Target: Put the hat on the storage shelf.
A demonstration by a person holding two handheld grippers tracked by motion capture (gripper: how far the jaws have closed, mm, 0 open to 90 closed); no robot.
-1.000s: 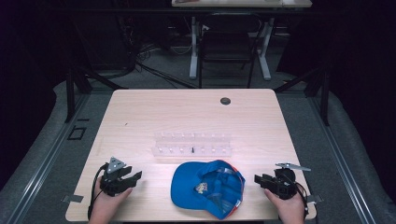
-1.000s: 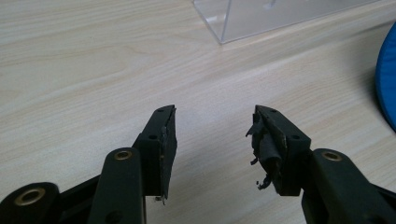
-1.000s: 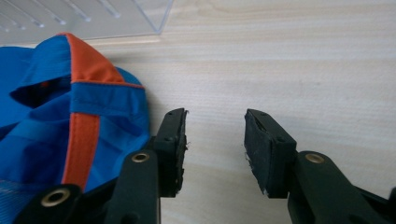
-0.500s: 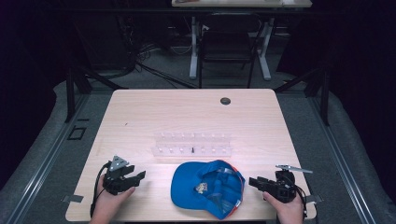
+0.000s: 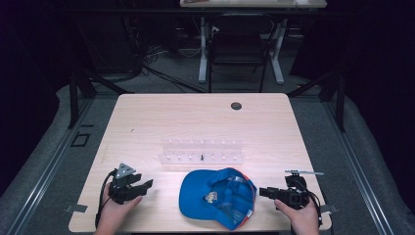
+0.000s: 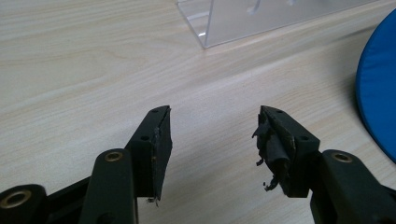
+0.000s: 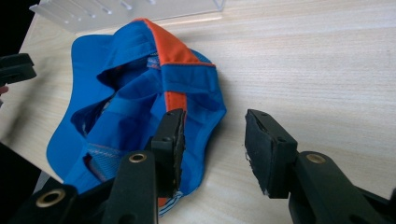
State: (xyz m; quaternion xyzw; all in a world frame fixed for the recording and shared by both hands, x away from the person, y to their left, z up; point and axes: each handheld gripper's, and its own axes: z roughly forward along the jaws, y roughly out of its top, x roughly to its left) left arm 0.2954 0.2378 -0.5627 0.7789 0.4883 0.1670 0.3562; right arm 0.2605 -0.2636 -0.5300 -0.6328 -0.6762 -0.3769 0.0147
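A blue cap [image 5: 218,197] with an orange stripe lies upside down near the table's front edge, its brim toward the left. In the right gripper view the cap [image 7: 135,98] sits just ahead and left of the jaws. My right gripper [image 5: 264,191] rests to the cap's right, open and empty; its gap [image 7: 214,122] is over bare wood. To the cap's left, my left gripper [image 5: 145,184] is open too, holding nothing [image 6: 215,116], and the cap's blue brim [image 6: 377,93] shows at the right edge of its view.
A clear acrylic rack [image 5: 201,151] with small pegs stands just behind the cap; its corner [image 6: 243,21] appears in the left gripper view. A dark round grommet [image 5: 236,105] is set in the table's far side. Chairs and table legs stand beyond the table.
Both grippers have shifted slightly inward toward the cap. The cap and rack have not moved.
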